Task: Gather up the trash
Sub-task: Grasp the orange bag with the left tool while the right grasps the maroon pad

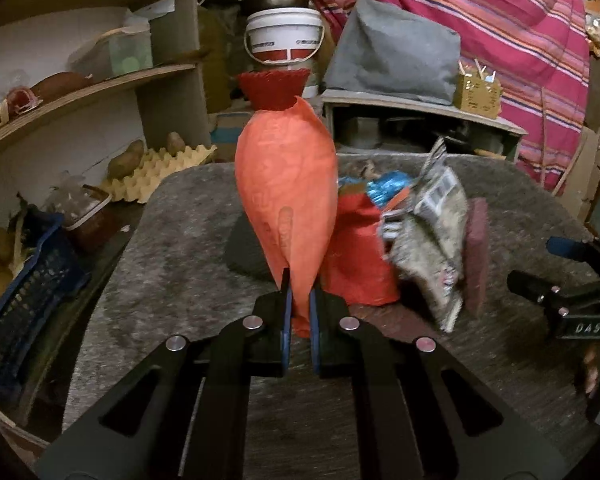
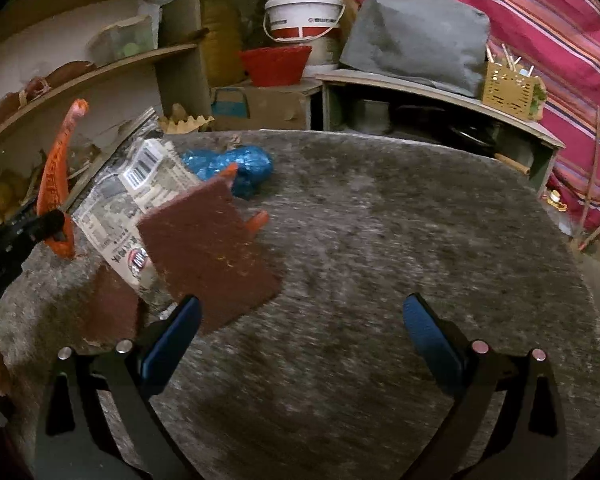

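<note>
An orange crinkled plastic bag [image 1: 286,196] is held pinched upright by the left gripper [image 1: 299,312], above the grey stone-look round table [image 2: 380,240]. The right gripper [image 2: 300,344] is spread wide and empty. At its ten o'clock a maroon rectangular scouring pad [image 2: 208,256] is seen tilted against a printed grey foil wrapper [image 2: 132,204] (blurred). The thin bag could be lost from the narrow pinch if tugged.
</note>
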{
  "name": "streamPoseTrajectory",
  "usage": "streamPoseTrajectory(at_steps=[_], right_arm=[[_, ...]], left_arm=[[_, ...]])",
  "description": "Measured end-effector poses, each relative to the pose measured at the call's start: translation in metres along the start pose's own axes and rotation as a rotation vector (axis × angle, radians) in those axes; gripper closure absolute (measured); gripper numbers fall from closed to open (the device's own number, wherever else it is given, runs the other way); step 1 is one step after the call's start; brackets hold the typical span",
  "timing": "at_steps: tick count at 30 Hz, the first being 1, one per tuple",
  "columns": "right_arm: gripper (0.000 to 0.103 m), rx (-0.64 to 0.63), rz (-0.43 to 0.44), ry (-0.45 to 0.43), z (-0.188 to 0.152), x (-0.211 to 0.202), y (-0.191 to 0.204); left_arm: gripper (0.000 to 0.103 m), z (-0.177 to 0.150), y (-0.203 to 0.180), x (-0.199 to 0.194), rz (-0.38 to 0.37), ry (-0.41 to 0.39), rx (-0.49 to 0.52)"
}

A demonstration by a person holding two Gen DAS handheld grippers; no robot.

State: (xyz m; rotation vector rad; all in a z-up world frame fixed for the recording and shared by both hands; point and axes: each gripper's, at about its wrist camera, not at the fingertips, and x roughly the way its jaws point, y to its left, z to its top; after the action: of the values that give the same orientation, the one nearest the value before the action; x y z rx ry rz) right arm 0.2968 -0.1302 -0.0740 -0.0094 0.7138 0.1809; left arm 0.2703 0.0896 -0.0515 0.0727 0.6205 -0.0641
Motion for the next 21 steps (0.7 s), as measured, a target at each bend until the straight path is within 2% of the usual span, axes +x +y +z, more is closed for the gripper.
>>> streamPoseTrajectory(at_steps=[7, 13, 21], right_arm=[[0.004, -0.029, 0.027, 0.028, 0.004, 0.016, 0.016], [0.004, -0.04, 0.043, 0.032, 0.01, 0.022, 0.02], [0.004, -0.135, 0.052, 0.052, 0.014, 0.022, 0.035]], left_arm=[[0.097, -0.007, 0.013, 0.009, 0.051, 0.027, 0.022], [0.097, -0.01, 0.027, 0.015, 0.042, 0.047, -0.012], [0.097, -0.013, 0.037, 0.015, 0.05, 0.057, -0.015]])
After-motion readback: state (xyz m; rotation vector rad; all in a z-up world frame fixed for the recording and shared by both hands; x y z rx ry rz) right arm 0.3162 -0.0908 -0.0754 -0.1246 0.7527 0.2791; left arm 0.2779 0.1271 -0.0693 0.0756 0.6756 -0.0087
